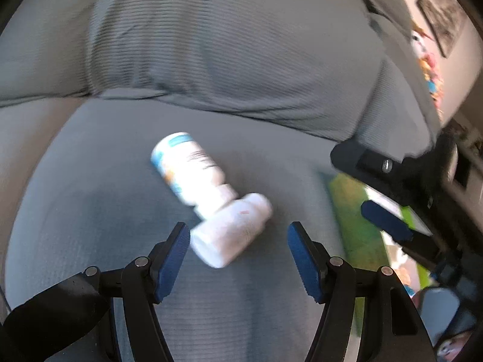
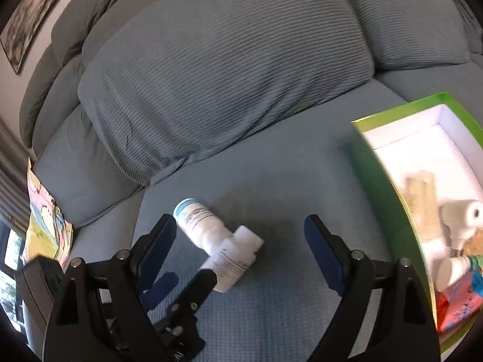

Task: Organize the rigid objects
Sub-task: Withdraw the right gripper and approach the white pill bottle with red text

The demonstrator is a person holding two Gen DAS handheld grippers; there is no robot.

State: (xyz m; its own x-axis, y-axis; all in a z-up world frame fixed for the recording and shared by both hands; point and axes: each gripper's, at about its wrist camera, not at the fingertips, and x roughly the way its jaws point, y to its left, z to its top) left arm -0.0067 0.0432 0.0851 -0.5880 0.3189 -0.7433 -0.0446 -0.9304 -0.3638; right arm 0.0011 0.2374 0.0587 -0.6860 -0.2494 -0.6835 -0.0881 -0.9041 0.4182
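Two white bottles lie touching on a grey-blue sofa seat. One has a blue-and-white label (image 1: 188, 167) (image 2: 197, 223). The other is plain white (image 1: 232, 230) (image 2: 234, 261) and lies across the first one's cap end. My left gripper (image 1: 238, 259) is open and empty, with the plain bottle just ahead between its fingertips. In the right wrist view the left gripper (image 2: 184, 280) shows beside that bottle. My right gripper (image 2: 241, 250) is open and empty, above the two bottles. A green box (image 2: 389, 199) with a white inside holds several bottles and tubes at the right.
Large ribbed grey cushions (image 2: 229, 69) stand behind the seat. A colourful cloth (image 2: 45, 220) lies at the sofa's left end. The green box also shows in the left wrist view (image 1: 359, 211), partly behind the right gripper (image 1: 389, 220). Framed pictures (image 1: 440, 9) hang on the wall.
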